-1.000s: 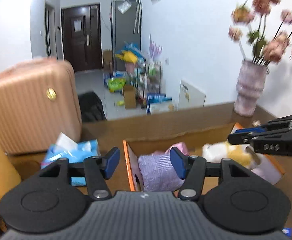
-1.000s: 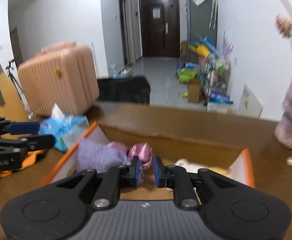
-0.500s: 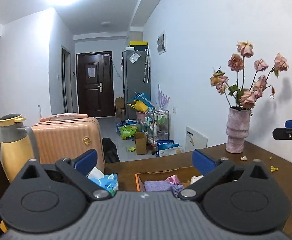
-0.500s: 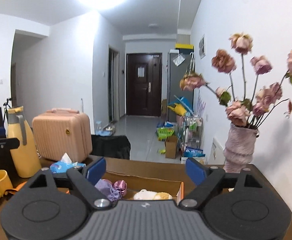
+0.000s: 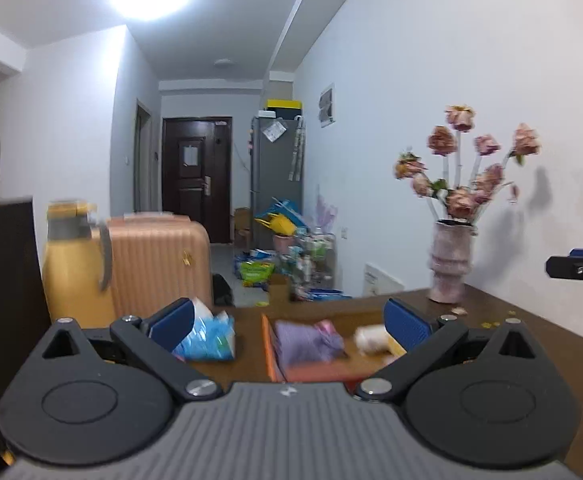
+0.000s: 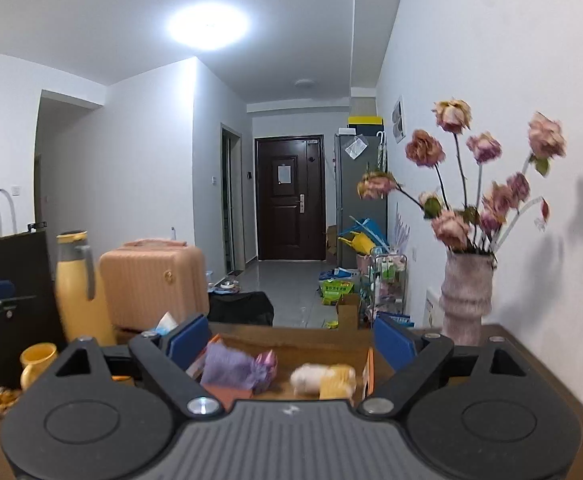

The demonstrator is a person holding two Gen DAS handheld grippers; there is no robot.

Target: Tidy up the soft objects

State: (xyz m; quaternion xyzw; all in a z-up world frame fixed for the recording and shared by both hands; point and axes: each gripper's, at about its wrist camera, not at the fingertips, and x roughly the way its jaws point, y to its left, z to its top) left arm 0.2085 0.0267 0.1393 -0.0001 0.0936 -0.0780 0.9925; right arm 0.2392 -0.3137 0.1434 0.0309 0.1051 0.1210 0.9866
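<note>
We hold left gripper (image 5: 287, 320) and right gripper (image 6: 291, 338) back from cardboard box (image 6: 291, 346) on table (image 5: 531, 332); both jaws apart, nothing between; right jaws have just been opening. Purple cloth (image 6: 231, 366), pink item (image 6: 267, 360), white-yellow plush (image 6: 323, 378) lie inside box. Looks like sorting near done. We check table for leftover soft items, keep clear of vase (image 6: 467, 292).

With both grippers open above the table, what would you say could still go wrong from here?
The vase of dried flowers stands near the table edge beside the right gripper; a sideways sweep might topple it. The yellow jug and mug sit close to the left gripper, so it could knock them. The soft things lie loosely in the cardboard box, and the purple cloth might snag.
</note>
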